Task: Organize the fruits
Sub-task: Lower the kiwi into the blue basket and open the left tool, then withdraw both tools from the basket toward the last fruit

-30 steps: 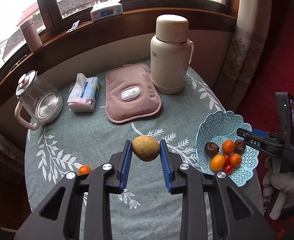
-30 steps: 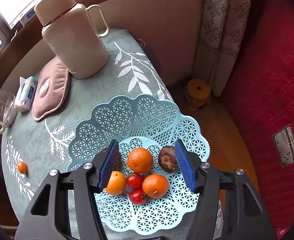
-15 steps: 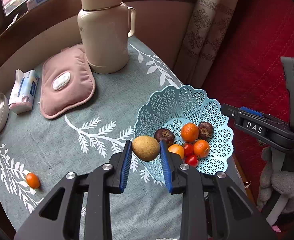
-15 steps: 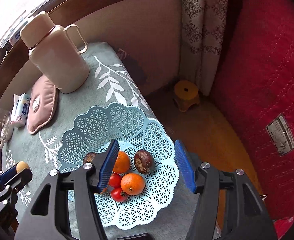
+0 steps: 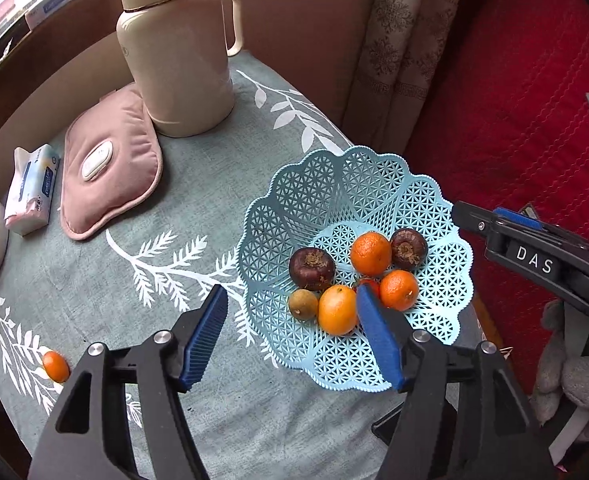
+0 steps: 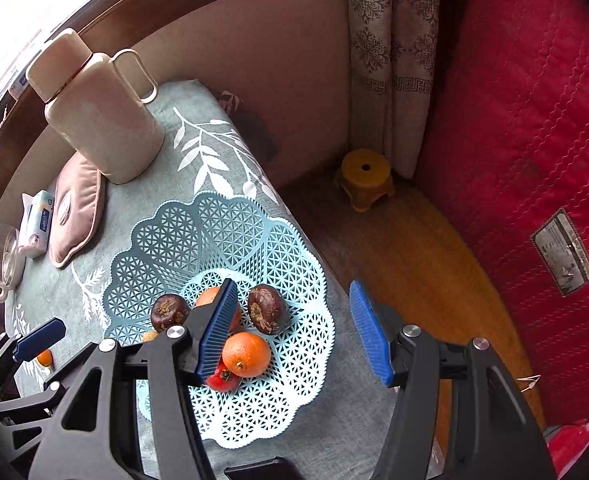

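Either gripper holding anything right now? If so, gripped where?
Nothing held. Left gripper jaws are opening with nothing between them; the brown fruit lies in the basket. Right gripper is open, empty.

Pale blue lattice basket [image 5: 318, 184]; grey-green tablecloth [image 5: 198, 208] (white leaf print); pink pad [image 5: 110, 168]; cream flask [image 5: 174, 52].

From the left wrist we look steeply down between our own fingers at the table's [image 5: 198, 248] right edge, close above the blue basket [image 5: 314, 196]. From the right wrist we look down just as steeply, nearer that same edge and over the floor beyond it. Both views share the basket [image 6: 166, 236], the thermos [image 5: 174, 52] at the far edge and the pink pad [image 5: 110, 168].
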`<state>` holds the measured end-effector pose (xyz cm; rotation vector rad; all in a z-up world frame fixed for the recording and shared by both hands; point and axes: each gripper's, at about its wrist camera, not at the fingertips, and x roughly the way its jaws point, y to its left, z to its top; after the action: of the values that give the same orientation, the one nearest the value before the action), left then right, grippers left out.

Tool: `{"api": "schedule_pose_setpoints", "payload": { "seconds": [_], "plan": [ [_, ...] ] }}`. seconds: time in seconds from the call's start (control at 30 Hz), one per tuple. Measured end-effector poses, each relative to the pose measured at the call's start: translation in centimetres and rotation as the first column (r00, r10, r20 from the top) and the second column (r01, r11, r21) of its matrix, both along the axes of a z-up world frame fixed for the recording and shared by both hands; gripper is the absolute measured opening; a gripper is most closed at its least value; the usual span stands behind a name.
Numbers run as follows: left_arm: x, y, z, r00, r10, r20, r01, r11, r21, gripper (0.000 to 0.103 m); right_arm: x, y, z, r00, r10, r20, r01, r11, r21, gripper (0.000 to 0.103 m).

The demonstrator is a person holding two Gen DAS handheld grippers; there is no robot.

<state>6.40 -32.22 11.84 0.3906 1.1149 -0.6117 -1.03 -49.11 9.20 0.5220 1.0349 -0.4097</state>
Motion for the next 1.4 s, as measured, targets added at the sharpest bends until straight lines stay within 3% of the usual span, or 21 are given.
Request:
{"api": "schedule_pose_setpoints", "payload": {
  "seconds": [0.77,1.2,1.27,1.4],
  "plan": [
    [0.5,5.7,0.9,0.992,0.123,0.029,-0.124,0.992,0.020,0.069,2.1,5.4,1.2,0.994,0.110,0.009,-0.110,0.994,-0.021,0.060],
    [0.8,13.2,0.5,0.971,0.239,0.014,-0.239,0.971,0.013,0.069,4.1,12.3,1.7,0.974,0.228,0.000,-0.228,0.973,-0.039,0.064],
    [0.8,14.6,0.2,0.965,0.263,0.009,-0.264,0.964,0.017,0.079,4.3,13.4,1.9,0.970,0.245,0.001,-0.245,0.968,-0.046,0.069],
    [0.5,18.0,-0.6,0.950,0.312,-0.001,-0.312,0.950,0.031,0.080,4.7,15.7,2.0,0.958,0.286,-0.006,-0.286,0.957,-0.052,0.069]
  ]
}}
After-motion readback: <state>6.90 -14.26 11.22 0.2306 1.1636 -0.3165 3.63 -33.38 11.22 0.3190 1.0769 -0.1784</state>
